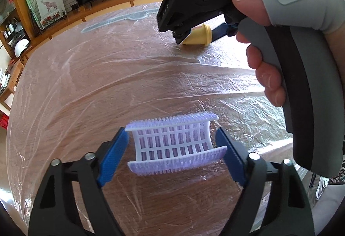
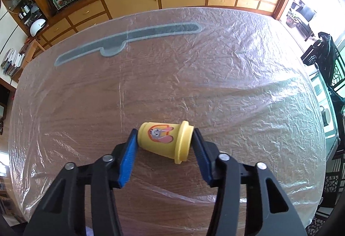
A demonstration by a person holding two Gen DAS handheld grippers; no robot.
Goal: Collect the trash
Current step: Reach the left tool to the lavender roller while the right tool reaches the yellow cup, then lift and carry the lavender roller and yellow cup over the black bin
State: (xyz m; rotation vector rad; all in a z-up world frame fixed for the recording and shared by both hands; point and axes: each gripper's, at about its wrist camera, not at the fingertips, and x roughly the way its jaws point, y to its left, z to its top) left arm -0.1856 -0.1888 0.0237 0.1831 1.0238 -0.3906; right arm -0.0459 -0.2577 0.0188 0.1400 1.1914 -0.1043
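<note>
A: Two pickups are under way at once. Nearest, the left gripper point(image 1: 174, 147) has its jaws either side of a white brush head point(image 1: 173, 142) lying on the desk point(image 1: 151, 76), well in from the near edge.

B: Gripping it?

A: Not that I can see. There's a gap on each side, so the jaws are open around it, no pressure yet.

B: And further out?

A: The right gripper point(image 2: 165, 141), in a person's hand point(image 1: 267, 72), sits toward the middle of the desk. Its jaws bear on a yellow cup point(image 2: 166, 141) lying on its side, one pad on the base, one on the lid end. I'd call that clamped.

B: So the step is grasping?

A: I'd judge so. Next, the left needs to finish closing squarely across the brush head, then both lift straight up; the cup, held end to end, could slip if tilted. Beyond, near the far edge, a grey knife-shaped mark point(image 2: 129, 39) shows under the plastic sheet point(image 2: 237, 63).
</note>
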